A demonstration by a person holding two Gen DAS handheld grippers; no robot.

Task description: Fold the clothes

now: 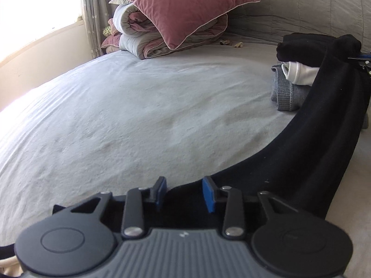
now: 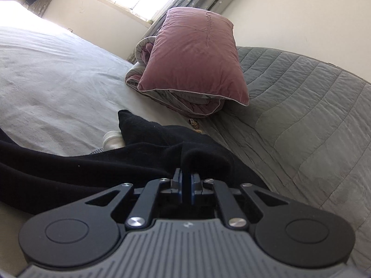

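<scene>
A long black garment (image 1: pixel 313 143) stretches across the pale bed sheet (image 1: pixel 139 115) from my left gripper (image 1: pixel 184 192) up to my right gripper (image 1: pixel 361 60) at the right edge. The left gripper's blue pads (image 1: pixel 208 194) stand apart with the garment's edge lying between them, and their faces still show. In the right wrist view my right gripper (image 2: pixel 186 180) is shut on a bunched fold of the black garment (image 2: pixel 92 173), which drapes down and away to the left.
A stack of folded clothes, black (image 1: pixel 301 46) over white (image 1: pixel 301 71) over grey knit (image 1: pixel 287 92), sits at the right. A pink pillow (image 1: pixel 180 7) rests on a rolled duvet (image 1: pixel 139 44) at the back. A grey quilted cover (image 2: pixel 301 115) lies to the right, and a bright window (image 1: pixel 34 7) is on the left.
</scene>
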